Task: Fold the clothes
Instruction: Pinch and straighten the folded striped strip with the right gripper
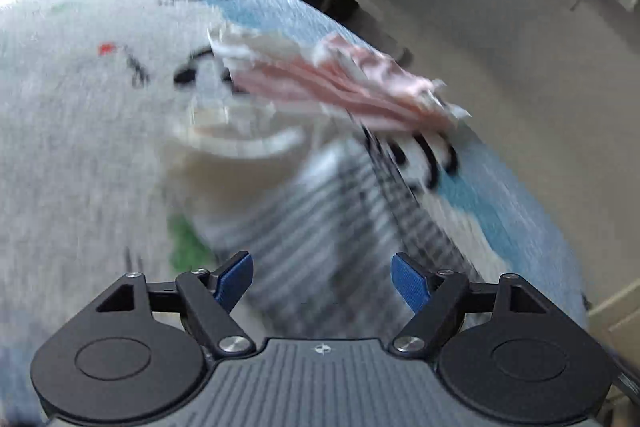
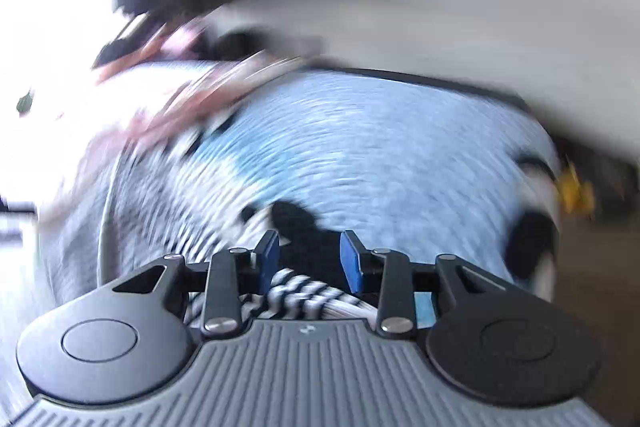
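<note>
- My left gripper (image 1: 322, 277): jaws wide apart, nothing between them, hovering above the striped cloth (image 1: 320, 227).
- My right gripper (image 2: 309, 259): jaws partly apart; a bunched striped cloth (image 2: 298, 297) lies low behind the pads, close to the gripper body. Whether it is pinched or merely lies beneath, I cannot tell.
- Surface: a bed (image 1: 80, 147) covered with a grey-and-blue cartoon print; a wooden edge runs along its far side, and bare floor lies to the right.
- Pink cloth (image 1: 340, 83): a pink-and-white striped piece, far right on the bed, lying in flat stacked layers with ragged edges. It looks at least partly folded, though blur hides the detail.
- Striped cloth: black-and-white stripes, near centre, just this side of the pink cloth. Its outline is smeared by motion; no crisp folded edge can be made out.
- Both views are strongly blurred, which suggests the grippers are in quick motion.
- Progress, as a judgement: the pink cloth appears settled; the striped cloth appears loose, so it fits either a piece mid-fold or one just laid out. The pictures do not settle which.
</note>
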A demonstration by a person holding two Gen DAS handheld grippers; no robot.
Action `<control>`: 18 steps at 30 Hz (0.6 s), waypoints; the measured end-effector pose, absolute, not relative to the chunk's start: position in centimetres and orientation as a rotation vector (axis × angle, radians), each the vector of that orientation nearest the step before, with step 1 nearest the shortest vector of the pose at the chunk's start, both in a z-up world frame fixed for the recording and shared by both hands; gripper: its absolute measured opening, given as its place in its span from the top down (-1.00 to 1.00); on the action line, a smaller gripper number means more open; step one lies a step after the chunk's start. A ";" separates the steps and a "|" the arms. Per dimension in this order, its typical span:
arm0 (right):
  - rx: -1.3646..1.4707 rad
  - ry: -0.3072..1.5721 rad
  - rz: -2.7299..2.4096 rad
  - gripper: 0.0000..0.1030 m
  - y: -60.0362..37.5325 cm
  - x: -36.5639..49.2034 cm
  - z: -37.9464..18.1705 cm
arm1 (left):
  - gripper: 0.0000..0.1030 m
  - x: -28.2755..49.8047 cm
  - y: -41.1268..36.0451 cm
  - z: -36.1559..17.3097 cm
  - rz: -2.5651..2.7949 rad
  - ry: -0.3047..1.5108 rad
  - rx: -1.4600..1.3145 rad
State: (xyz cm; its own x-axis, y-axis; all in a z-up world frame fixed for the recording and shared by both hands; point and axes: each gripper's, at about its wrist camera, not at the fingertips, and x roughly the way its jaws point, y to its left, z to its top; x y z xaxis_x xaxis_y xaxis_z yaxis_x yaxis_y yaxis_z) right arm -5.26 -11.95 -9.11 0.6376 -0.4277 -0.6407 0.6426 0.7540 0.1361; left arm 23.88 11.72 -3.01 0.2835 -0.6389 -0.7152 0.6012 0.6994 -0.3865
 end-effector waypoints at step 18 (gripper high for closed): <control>0.162 1.017 -0.018 0.97 -17.7 -2.0 -10.1 | -0.64 2.5 11.0 -7.7 -0.703 1.211 -0.308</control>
